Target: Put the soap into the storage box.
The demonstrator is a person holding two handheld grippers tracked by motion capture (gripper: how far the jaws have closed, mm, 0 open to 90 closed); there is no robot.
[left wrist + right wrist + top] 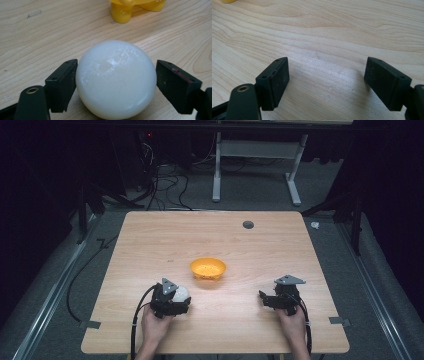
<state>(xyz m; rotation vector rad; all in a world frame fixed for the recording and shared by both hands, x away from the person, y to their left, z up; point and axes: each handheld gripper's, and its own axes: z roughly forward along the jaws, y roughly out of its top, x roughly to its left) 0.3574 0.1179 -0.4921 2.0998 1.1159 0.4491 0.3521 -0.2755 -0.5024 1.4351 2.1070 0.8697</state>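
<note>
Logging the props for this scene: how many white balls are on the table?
1: the ball sits between the left gripper's jaws, just short of the yellow bowl.

**White ball and yellow bowl on the table**

A glossy white ball (116, 80) sits low in the centre of the left gripper view, faintly scuffed on top. A yellow bowl (208, 268) stands upright mid-frame in the high view, just upper right of the ball.
</note>
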